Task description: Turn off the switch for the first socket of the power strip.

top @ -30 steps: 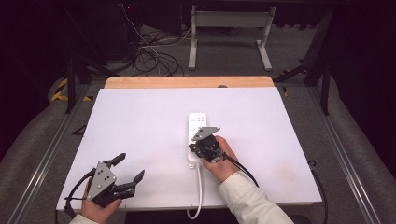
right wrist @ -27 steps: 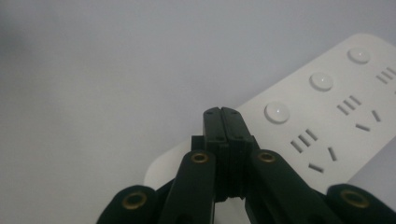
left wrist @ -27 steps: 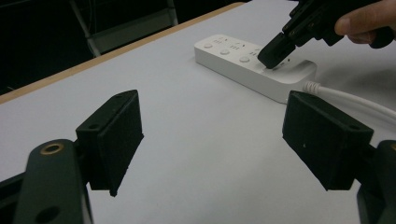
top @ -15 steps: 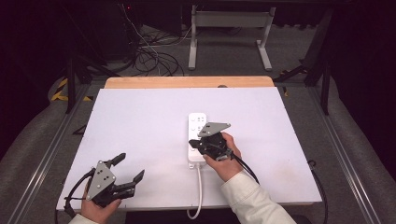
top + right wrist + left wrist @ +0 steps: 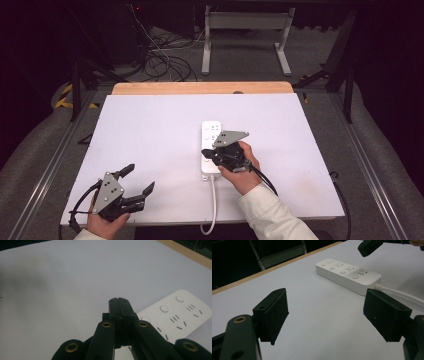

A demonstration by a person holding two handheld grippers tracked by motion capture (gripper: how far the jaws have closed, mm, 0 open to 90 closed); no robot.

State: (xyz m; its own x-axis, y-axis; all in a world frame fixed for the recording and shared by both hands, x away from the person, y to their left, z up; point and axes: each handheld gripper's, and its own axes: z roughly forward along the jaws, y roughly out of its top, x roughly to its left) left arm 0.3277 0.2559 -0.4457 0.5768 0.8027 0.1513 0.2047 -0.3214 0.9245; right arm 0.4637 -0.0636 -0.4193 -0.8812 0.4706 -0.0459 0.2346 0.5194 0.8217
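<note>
**Table inventory: two hand-held grippers, one power strip**

1. Left gripper (image 5: pixel 139 181), black, hard plastic and metal, with a grey three-cornered plate on top. Count: one. Held in the person's left hand (image 5: pixel 107 222) at the near-left corner of the table. Its two jaws stand wide apart with nothing between them; in the left gripper view each ends in a blocky, matte black pad (image 5: pixel 274 315), and brass-coloured rivets show at the linkage.

2. Table top (image 5: pixel 150 130), flat, matte white sheet, rectangular, with a strip of pale wood along the far edge. Count: one.

3. Power strip (image 5: pixel 210 137), white smooth plastic, long rectangular body with rounded corners. Count: one. It lies flat right of the table's centre, its long side running away from the person. The left gripper view shows four round buttons in a row, each beside a group of socket slots. A white round cord (image 5: pixel 214 205) leaves its near end and hangs over the table's near edge.

4. Right gripper (image 5: pixel 207 153), same build and same grey plate. Count: one. Held in the person's right hand (image 5: pixel 242 172), white sleeve (image 5: pixel 270 215) behind it, over the near part of the power strip. Its jaws are pressed together with nothing between them, tips just left of the button row in the right gripper view.
</note>
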